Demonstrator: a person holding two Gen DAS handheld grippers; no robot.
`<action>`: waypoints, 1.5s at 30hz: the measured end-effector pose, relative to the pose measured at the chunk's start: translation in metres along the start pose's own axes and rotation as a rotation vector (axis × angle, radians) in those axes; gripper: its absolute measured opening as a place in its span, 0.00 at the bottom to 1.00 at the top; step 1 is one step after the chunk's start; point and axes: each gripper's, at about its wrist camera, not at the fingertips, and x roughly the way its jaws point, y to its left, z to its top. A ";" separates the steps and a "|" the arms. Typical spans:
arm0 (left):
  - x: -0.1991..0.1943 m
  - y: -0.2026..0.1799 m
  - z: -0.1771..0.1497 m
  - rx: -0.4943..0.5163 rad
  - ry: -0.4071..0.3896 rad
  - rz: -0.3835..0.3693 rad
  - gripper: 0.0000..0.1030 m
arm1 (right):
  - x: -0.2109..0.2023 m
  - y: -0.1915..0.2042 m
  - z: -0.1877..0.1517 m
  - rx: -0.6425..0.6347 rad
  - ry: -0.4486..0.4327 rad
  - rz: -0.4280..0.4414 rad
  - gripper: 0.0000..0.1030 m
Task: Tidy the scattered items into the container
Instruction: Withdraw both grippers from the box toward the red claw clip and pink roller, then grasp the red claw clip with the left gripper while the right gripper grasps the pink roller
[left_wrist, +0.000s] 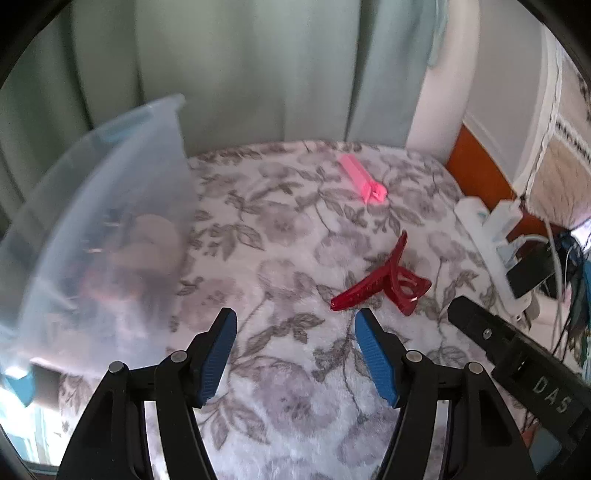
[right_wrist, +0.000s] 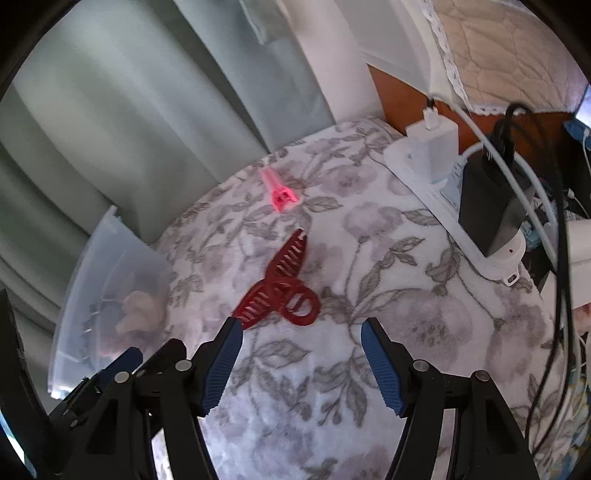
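Jaws wide and empty on both grippers, we close on the red clip (right_wrist: 282, 286), whose springy teeth could snag the blanket (right_wrist: 406, 332) or skid aside.

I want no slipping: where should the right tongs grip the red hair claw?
Probably at the narrow hinge between the toothed jaws and looped handles of the claw, coming from above with the open right tongs. It lies flat on the blanket; the teeth spread wide.

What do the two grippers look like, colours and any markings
Both the left gripper and the right gripper are black plastic with round silver pivot pins. Their jaws carry ribbed blue pads. The left wrist view shows white "DAS" lettering on the right gripper's body.
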 end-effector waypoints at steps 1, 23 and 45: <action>0.006 -0.002 0.000 0.021 0.005 -0.009 0.66 | 0.004 -0.003 0.001 0.011 0.001 -0.009 0.69; 0.041 -0.050 0.006 0.346 -0.097 -0.290 0.71 | 0.024 -0.022 0.023 0.068 -0.059 -0.007 0.69; 0.082 -0.053 0.039 0.265 -0.144 -0.188 0.62 | 0.060 -0.019 0.036 0.055 -0.025 -0.025 0.69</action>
